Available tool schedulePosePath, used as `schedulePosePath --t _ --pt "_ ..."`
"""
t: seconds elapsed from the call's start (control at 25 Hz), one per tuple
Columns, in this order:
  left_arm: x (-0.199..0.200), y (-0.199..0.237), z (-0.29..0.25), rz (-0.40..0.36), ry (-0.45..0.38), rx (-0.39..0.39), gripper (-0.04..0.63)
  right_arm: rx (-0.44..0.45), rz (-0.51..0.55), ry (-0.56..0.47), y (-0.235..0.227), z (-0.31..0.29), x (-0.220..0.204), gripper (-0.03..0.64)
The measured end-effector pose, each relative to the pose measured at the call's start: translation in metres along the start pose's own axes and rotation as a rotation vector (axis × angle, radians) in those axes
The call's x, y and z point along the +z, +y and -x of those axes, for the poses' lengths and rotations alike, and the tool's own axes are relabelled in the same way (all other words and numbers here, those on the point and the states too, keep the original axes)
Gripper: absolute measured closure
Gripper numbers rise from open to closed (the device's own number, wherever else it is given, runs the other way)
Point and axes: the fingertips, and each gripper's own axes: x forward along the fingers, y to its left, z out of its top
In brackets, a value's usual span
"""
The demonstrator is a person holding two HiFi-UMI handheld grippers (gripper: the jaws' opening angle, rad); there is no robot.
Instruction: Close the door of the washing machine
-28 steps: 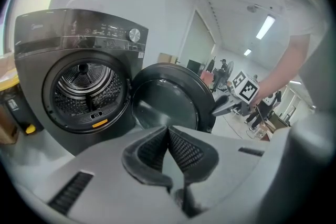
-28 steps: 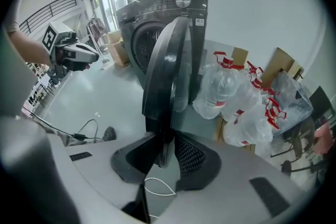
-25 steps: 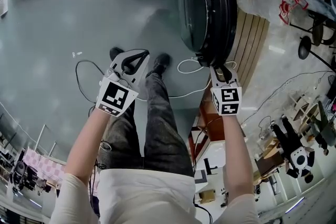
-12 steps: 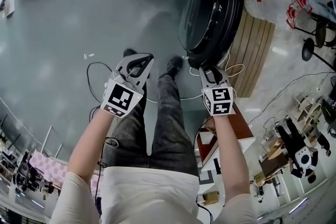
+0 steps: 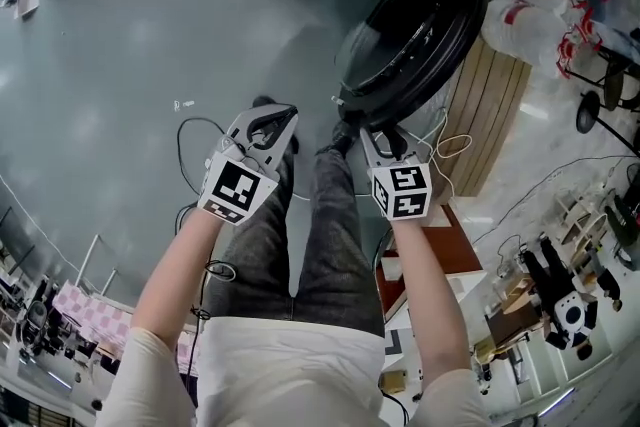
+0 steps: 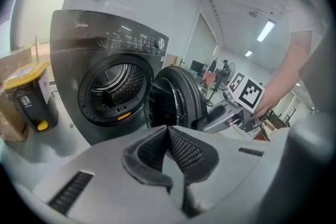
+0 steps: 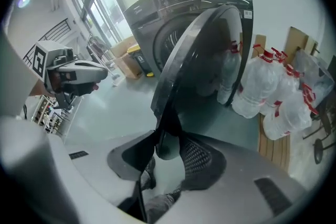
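Note:
The dark grey washing machine (image 6: 105,55) stands with its drum mouth (image 6: 113,86) uncovered. Its round black door (image 5: 410,35) hangs partly swung out to the right. My right gripper (image 5: 378,130) is at the door's lower edge. In the right gripper view the door (image 7: 199,60) runs down into my right gripper (image 7: 168,144); its jaws have just been opening and stand open with the rim between the pads. My left gripper (image 5: 280,117) hovers over the floor left of the door, its mesh pads (image 6: 181,147) shut together on nothing.
Large water jugs (image 7: 262,92) and a wooden pallet (image 5: 480,115) stand right of the machine. Cables (image 5: 200,145) lie on the grey floor near the person's feet. A yellow-lidded container (image 6: 29,97) and cardboard boxes sit left of the machine.
Both grippers and the person have moved toward the machine. The door has swung round with the right gripper at its edge. The left gripper stays shut.

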Motion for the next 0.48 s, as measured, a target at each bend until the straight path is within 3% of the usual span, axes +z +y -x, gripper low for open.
schedulePosePath --t 0.48 --pt "-0.018 0.053 0.033 0.055 -0.023 0.055 0.586 0.048 0.014 -0.009 0.058 -0.046 0.054 0.445"
